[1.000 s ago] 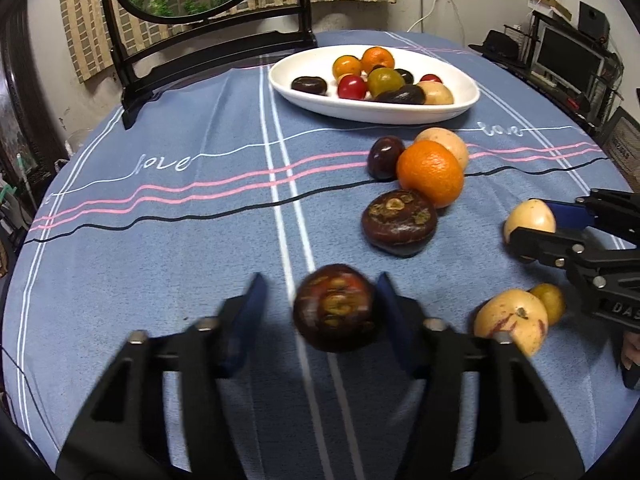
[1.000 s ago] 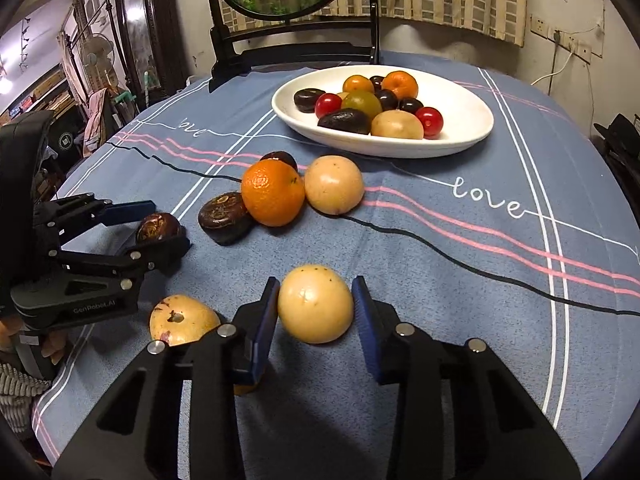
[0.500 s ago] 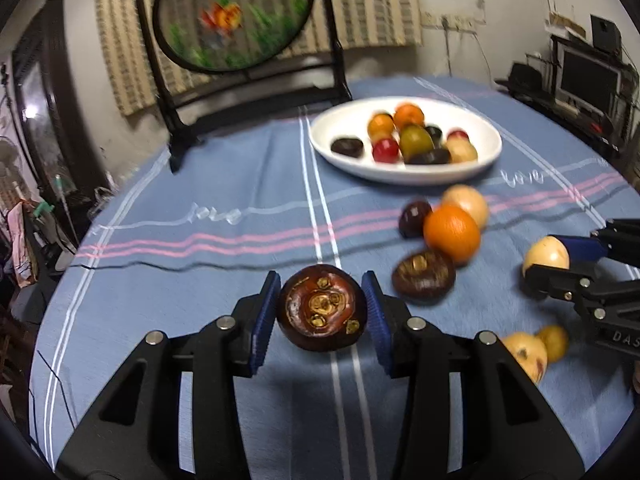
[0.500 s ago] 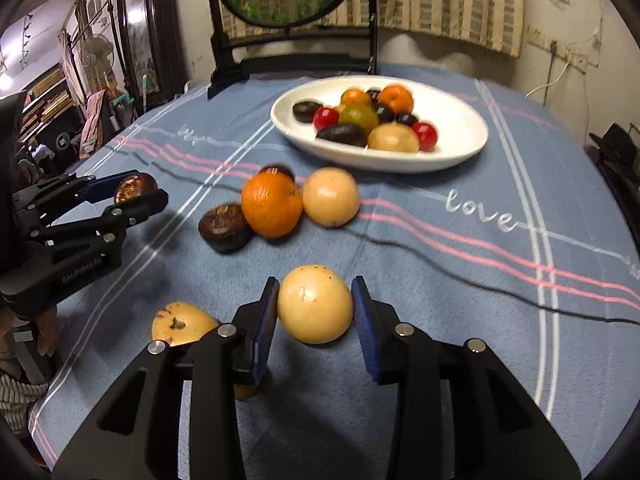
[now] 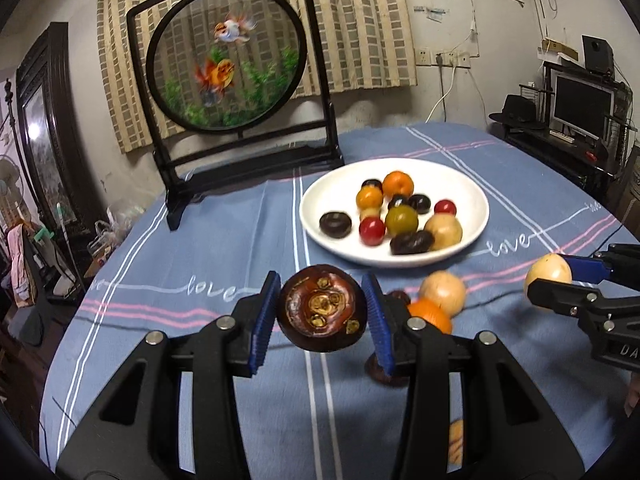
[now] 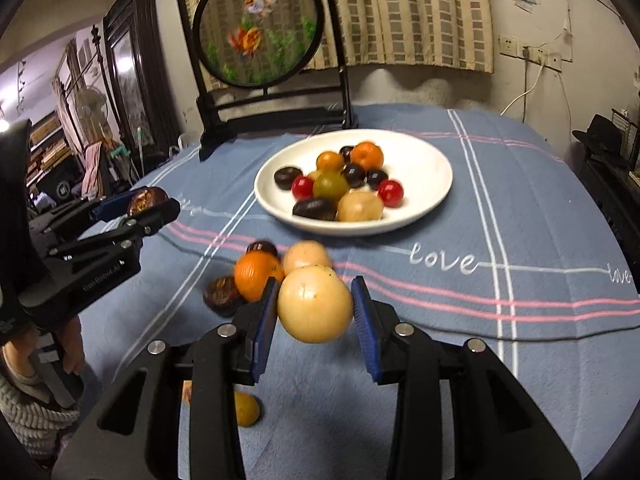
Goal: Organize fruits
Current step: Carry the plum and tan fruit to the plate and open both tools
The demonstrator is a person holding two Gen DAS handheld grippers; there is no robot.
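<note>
Dark, glossy mangosteen sits clamped in the left hand-held gripper, now lifted clear of the bench where a second ago it lay on the cloth. Likewise the right hand-held gripper has raised its pale yellow fruit, gripped between blue pads. Beyond them an orange and several loose fruits wait on the cloth; farther off stands the white plate, part filled. Both loads look ready to carry there.
</note>
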